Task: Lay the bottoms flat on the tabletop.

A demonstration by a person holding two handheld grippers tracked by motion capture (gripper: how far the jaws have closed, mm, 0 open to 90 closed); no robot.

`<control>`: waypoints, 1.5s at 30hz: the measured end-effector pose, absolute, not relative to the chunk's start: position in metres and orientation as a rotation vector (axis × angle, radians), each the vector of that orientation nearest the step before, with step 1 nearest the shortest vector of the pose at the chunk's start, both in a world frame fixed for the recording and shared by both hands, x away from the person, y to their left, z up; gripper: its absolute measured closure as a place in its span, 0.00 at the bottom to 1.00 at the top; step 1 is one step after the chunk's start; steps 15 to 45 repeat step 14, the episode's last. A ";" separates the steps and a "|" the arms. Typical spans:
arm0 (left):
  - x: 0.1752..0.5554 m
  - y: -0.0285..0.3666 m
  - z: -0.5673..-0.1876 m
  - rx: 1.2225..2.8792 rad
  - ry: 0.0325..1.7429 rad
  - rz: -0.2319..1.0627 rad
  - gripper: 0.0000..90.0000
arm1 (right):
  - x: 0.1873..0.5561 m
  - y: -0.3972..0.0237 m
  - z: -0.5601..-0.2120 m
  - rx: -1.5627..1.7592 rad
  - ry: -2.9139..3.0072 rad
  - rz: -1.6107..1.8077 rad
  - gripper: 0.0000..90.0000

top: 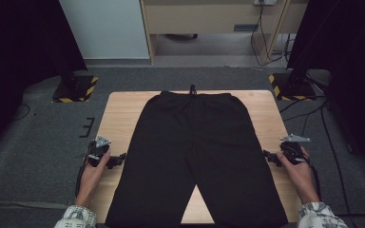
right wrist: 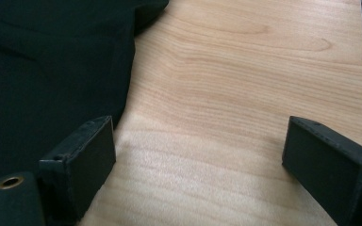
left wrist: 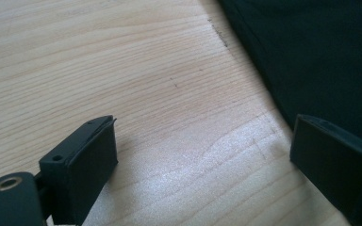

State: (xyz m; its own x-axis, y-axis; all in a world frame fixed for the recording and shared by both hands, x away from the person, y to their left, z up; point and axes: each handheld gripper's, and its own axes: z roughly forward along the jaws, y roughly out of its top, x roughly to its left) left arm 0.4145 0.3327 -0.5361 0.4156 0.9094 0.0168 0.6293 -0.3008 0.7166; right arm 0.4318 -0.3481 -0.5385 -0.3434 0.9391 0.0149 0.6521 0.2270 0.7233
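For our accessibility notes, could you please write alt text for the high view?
Black trousers lie flat on a wooden table, waistband far. An open left hand-held gripper and right hand-held gripper flank them.

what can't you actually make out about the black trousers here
- High view: the black fabric trousers' leg hems are cut off by the bottom edge.
- High view: the waist drawstring is too small to read.
- Both gripper views: only a dark edge of cloth, the rest cropped by the frame.
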 end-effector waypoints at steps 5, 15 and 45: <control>0.407 0.332 -0.536 2.034 1.317 0.559 0.07 | 0.422 -0.352 -0.539 1.458 2.079 0.901 0.11; 0.402 0.330 -0.536 2.030 1.333 0.564 0.06 | 0.412 -0.352 -0.538 1.472 2.071 0.897 0.11; 0.402 0.330 -0.536 2.030 1.333 0.564 0.06 | 0.412 -0.352 -0.538 1.472 2.071 0.897 0.11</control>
